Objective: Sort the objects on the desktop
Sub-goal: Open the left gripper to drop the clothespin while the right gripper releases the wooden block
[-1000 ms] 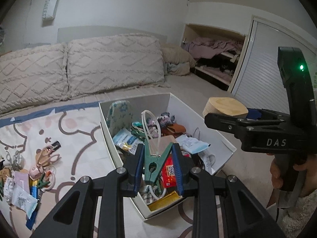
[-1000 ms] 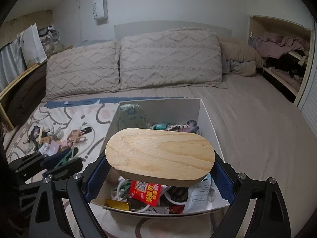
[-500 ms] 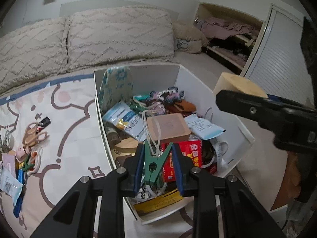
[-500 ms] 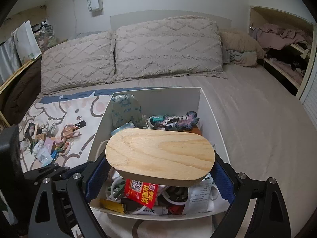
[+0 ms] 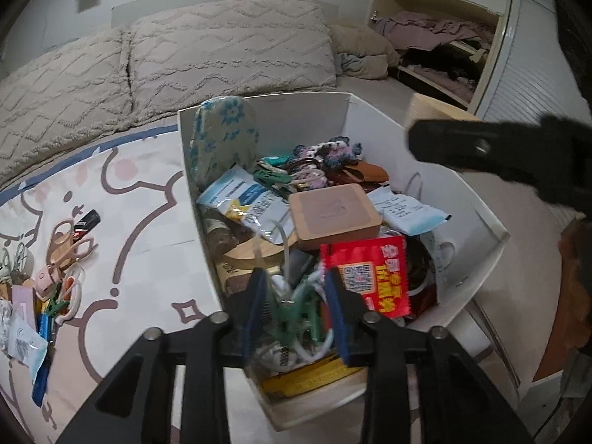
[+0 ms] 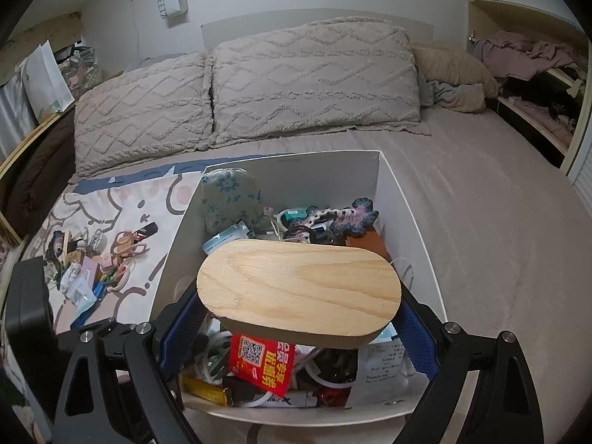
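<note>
Lowered over the white box (image 5: 477, 218) since a second ago, my left gripper (image 5: 296, 307) now has its jaws opening, and the green clothes peg (image 5: 299, 309) sits loose and blurred between the pads, no longer pinched, at six o'clock in my left view. That peg looks light, stiff and springy; I judge it best taken across its flat arms.

At nine o'clock, small clutter stays on the cartoon blanket (image 5: 148, 222): scissors (image 5: 70, 244) and packets. At centre, the box is heaped: a floral pouch (image 5: 222, 137) propped on its far-left wall, a pink case (image 5: 335, 216), a red snack packet (image 5: 370, 277), a yellow tape measure (image 5: 314, 375) along the near edge.

My right gripper (image 6: 296, 314) is clamped across the oval wooden lid (image 6: 299, 288), held flat above the box; rigid and smooth, it could slip.
</note>
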Demonstrator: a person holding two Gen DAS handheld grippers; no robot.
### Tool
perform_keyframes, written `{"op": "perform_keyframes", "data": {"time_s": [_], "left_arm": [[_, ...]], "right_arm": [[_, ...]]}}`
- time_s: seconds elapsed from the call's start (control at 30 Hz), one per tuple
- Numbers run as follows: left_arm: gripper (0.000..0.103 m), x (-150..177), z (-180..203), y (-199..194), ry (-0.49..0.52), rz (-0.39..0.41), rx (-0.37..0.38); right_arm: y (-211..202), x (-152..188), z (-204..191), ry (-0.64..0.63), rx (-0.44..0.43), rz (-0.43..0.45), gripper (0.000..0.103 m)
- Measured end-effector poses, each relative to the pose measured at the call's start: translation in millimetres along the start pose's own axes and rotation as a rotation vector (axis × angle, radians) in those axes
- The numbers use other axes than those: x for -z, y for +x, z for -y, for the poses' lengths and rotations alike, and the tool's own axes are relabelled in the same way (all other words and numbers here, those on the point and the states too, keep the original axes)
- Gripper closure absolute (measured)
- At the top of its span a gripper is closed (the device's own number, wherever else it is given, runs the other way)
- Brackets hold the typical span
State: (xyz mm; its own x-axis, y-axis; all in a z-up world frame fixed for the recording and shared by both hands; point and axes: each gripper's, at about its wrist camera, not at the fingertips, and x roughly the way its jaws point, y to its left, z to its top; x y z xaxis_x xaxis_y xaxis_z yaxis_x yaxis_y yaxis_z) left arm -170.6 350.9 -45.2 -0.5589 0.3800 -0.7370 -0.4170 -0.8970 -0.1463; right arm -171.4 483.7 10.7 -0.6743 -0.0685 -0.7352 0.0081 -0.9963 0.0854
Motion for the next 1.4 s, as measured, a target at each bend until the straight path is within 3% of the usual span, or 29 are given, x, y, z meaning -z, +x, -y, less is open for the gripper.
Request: {"op": "perform_keyframes", "data": {"time_s": [0.17,0.23,0.63,0.7,0.73,0.77,0.9,1.4], "left_arm": [[0.044,5,10,-7,0.028,0.035,0.003],[0.041,8,11,-11,0.036,0.056,0.010],[0.039,31,8,-32,0.090,0.173,0.032],[0.034,38,8,-40,0.103,0.202,0.027],[0.023,42,7,-45,0.107,0.218,0.015],[0.019,45,5,-49,0.109,0.232,0.006],[0.019,57,-9,-61,0.109,0.269,-0.005],[0.019,77,-49,-56,0.037,0.248,0.018]], "right_arm": [[7,-8,1,-0.002,0.011,0.004,0.009],[10,-11,1,-0.003,0.013,0.007,0.009],[51,-38,4,-0.027,0.054,-0.035,0.009],[58,-42,3,-0.031,0.061,-0.045,0.009],[63,-44,2,-0.031,0.065,-0.052,0.009],[68,-46,2,-0.030,0.067,-0.061,0.009],[86,-52,-3,-0.033,0.082,-0.087,0.009],[150,-80,-8,-0.086,0.162,-0.204,0.009]]}}
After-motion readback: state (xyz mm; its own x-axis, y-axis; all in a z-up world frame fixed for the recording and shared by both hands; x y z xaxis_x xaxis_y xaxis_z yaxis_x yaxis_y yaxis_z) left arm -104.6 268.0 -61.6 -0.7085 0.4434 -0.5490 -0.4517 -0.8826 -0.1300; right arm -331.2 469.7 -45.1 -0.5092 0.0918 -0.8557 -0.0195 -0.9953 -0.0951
